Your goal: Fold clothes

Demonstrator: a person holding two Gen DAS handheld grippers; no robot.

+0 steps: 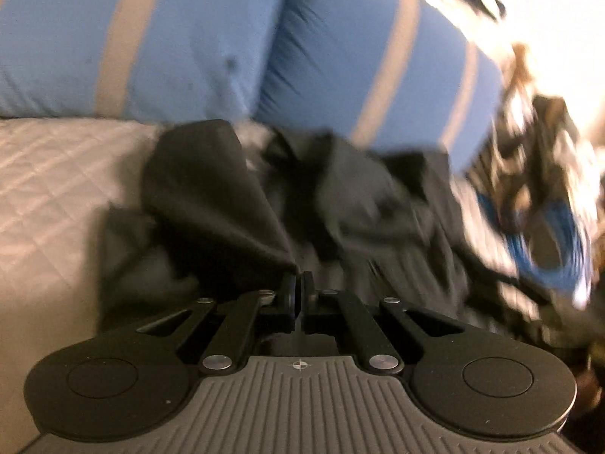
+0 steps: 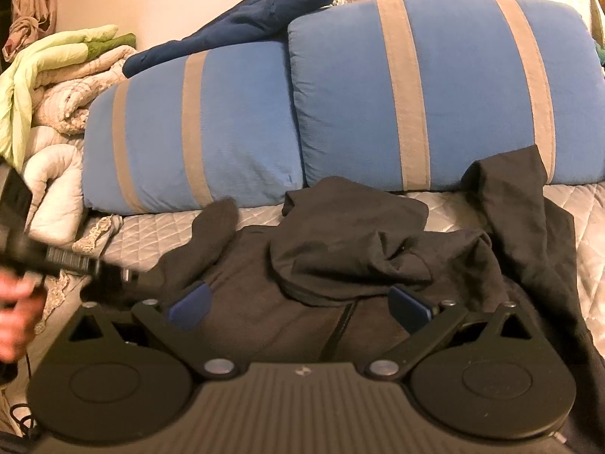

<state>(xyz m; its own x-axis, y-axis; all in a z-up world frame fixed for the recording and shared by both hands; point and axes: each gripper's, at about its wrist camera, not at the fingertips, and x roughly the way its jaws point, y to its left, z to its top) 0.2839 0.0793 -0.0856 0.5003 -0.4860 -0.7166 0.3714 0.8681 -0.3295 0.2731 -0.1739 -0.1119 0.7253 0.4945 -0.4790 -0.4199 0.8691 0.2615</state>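
A quilted bed (image 2: 582,204) carries two blue striped pillows (image 2: 446,87), with the crumpled dark hoodie (image 2: 340,234) lying just before them. The left hand-held gripper (image 1: 298,283) is clamped on what looks like a hoodie fold, though blurred; the right hand-held gripper (image 2: 298,302) gapes wide above the garment.

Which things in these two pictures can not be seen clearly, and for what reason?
- Left wrist view: the objects at the right edge are smeared by motion blur; not identifiable.
- Left wrist view: how much dark garment the left tongs pinch is hidden between the closed fingers.
- Right wrist view: the garment's lower part is covered by the open right tongs.
- Right wrist view: the hand is cut off by the left edge.
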